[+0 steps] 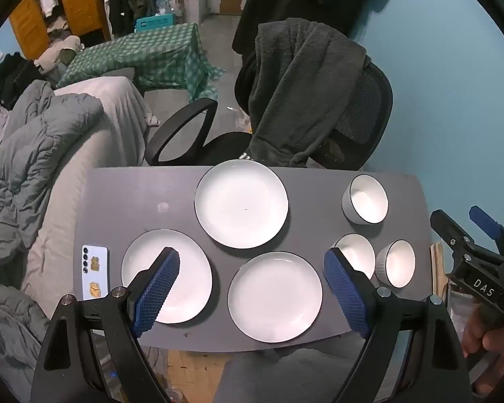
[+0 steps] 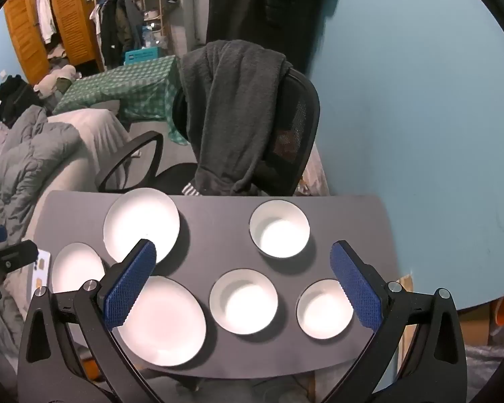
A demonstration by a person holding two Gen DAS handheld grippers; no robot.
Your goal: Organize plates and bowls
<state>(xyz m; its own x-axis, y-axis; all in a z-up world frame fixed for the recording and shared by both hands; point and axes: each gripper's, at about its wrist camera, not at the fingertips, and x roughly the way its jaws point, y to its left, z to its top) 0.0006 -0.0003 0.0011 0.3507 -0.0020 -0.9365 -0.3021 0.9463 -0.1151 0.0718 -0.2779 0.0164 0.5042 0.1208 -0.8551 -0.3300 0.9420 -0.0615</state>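
Blue-padded fingers of the left gripper fill the near edge of the left wrist view, spread wide and holding nothing; they hang above the near side of the grey table, and between them, lower down, lies the near plate, apart from both pads; the left pad overlaps the left plate in the picture, though contact cannot be told; the right pad covers part of the middle bowl; just right of that bowl sits the right bowl, the two rims close or touching; farther off stand the far plate, toward the middle of the far edge, and the far bowl, near the far right corner; a phone lies face down at the table's left edge, beside the left plate.

Likewise wide and empty, the right gripper hovers over the near right part of the table; the middle bowl lies between its fingers and below them, the right bowl partly under the right pad, the near plate partly under the left pad; the far bowl stands beyond, between the two fingertips; the far plate and left plate lie to the left; an office chair draped with a dark fleece stands behind the table.
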